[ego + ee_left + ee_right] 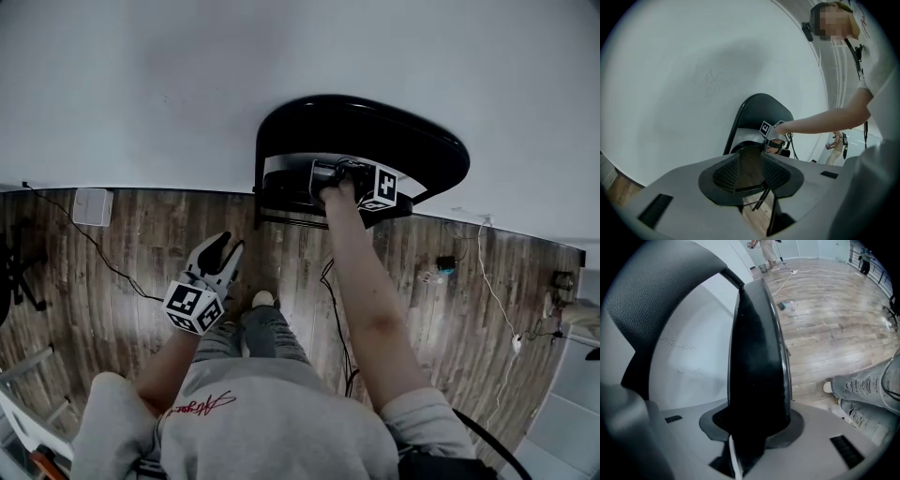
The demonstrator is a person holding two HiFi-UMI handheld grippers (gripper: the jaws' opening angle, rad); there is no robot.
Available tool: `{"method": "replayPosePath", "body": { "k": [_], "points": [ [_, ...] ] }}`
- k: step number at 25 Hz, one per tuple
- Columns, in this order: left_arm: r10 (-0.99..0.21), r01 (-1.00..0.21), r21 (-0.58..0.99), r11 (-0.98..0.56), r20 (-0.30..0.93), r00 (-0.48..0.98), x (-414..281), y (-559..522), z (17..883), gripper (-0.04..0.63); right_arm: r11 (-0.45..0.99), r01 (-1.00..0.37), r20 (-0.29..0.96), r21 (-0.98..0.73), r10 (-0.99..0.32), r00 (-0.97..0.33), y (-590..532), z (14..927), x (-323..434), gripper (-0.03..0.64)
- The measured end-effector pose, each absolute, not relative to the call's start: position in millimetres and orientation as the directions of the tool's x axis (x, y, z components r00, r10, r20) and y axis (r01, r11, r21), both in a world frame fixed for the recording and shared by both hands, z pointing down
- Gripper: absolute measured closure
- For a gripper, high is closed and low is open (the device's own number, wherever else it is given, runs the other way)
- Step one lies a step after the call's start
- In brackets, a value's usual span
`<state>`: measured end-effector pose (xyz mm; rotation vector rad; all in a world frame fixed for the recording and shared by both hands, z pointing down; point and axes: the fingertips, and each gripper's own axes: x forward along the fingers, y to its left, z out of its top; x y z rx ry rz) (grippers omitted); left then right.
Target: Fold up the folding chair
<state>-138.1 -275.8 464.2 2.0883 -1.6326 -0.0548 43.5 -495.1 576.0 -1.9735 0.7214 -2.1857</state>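
Note:
A black folding chair (361,122) stands against the white wall, its curved backrest (761,110) facing me. My right gripper (349,180) reaches down to the chair and is shut on the edge of the seat (757,366), which fills the space between its jaws edge-on. The backrest (656,291) curves past on the left of that view. My left gripper (222,251) hangs apart from the chair, over the floor by my left knee. Its jaws stand open with nothing between them, pointing towards the chair in the left gripper view (750,168).
Dark wooden floor (141,244) runs up to the wall. Cables (333,309) trail across it, a white box (92,206) lies at the left and small items (445,266) at the right. My shoe (263,299) is close to the chair. Another person (836,145) stands far off.

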Motion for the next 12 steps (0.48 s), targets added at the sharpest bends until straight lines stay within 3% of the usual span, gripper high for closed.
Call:
{"method": "replayPosePath", "body": {
  "k": [12],
  "points": [
    [-0.933,-0.882,0.460,-0.100,0.266,0.245,-140.6,-254.0,460.5,0.443,-0.845,-0.270,0.887,-0.462,-0.431,-0.168,-498.2,573.4,43.5,0.471]
  ]
}}
